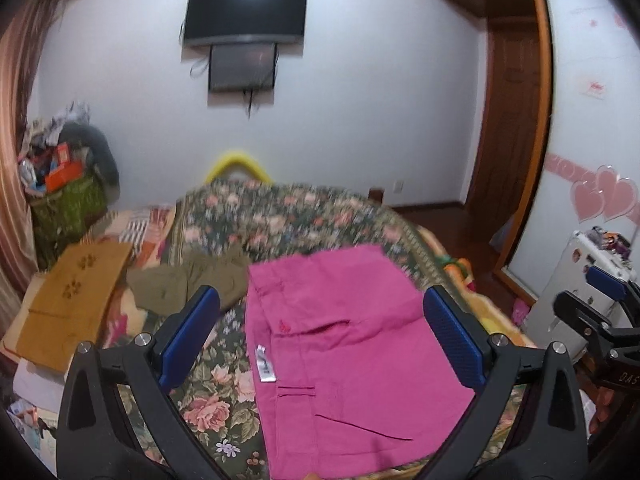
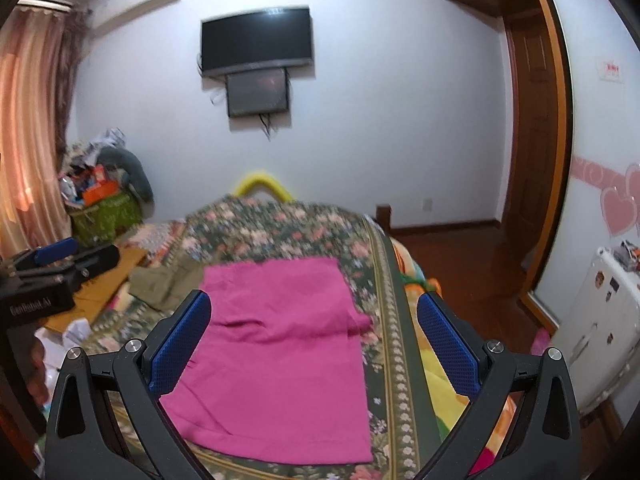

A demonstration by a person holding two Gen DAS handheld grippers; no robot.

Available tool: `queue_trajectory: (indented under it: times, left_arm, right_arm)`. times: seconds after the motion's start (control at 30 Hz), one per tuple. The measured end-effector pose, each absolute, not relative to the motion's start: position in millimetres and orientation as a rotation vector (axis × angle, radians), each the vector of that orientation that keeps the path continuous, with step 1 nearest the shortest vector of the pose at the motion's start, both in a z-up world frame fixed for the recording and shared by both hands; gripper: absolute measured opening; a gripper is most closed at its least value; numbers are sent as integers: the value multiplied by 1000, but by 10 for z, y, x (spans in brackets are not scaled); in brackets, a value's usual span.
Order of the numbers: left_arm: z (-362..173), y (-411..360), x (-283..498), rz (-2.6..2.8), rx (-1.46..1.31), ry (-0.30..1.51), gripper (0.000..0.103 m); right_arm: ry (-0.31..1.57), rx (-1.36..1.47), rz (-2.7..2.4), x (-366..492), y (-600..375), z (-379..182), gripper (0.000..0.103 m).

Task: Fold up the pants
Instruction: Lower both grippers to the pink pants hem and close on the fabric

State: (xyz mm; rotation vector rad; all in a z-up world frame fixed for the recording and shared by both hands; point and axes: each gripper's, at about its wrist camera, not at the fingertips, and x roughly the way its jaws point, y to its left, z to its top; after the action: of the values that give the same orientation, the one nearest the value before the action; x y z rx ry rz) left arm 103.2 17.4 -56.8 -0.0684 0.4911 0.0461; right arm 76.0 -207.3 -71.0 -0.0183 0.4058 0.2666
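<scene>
The pink pants (image 1: 340, 360) lie folded flat on the floral bedspread (image 1: 280, 216), white label showing at their left edge. They also show in the right wrist view (image 2: 280, 344). My left gripper (image 1: 320, 304) is open and empty, held above the pants. My right gripper (image 2: 314, 308) is open and empty, also above the pants. The right gripper also shows at the right edge of the left wrist view (image 1: 600, 300), and the left gripper at the left edge of the right wrist view (image 2: 60, 260).
Olive-green pants (image 1: 188, 284) lie on the bed left of the pink ones. A tan folded cloth (image 1: 76, 292) lies further left. A cluttered green basket (image 1: 68, 208) stands by the curtain. A white cabinet (image 2: 600, 328) stands at the right by the wooden floor.
</scene>
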Motion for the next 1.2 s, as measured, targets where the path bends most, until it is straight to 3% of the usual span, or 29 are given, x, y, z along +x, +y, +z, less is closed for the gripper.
queue_trajectory:
  times: [0.5, 0.63, 0.7, 0.87, 0.97, 1.1, 1.2]
  left_arm:
    - [-1906, 769, 2201, 103, -33, 887, 103]
    - [-2091, 759, 2364, 78, 15, 958, 83]
    - [-2168, 742, 2424, 44, 12, 985, 80]
    - [-2351, 732, 2579, -21, -19, 1046, 63]
    - [-2434, 768, 2651, -40, -68, 1077, 55]
    - [-2489, 810, 2685, -68, -97, 1063, 52]
    - [-2493, 782, 2676, -54, -72, 1061, 30]
  right_arm:
    - [772, -16, 310, 1920, -2301, -1698, 102]
    - [853, 4, 371, 2249, -2261, -1943, 97]
    - [904, 13, 394, 2419, -2241, -2057, 80]
    - [982, 65, 484, 2704, -2194, -2249, 63]
    - [987, 58, 514, 2787, -2146, -2300, 62]
    - [983, 4, 510, 2870, -2078, -2361, 59]
    - [964, -10, 496, 2897, -2080, -2383, 44]
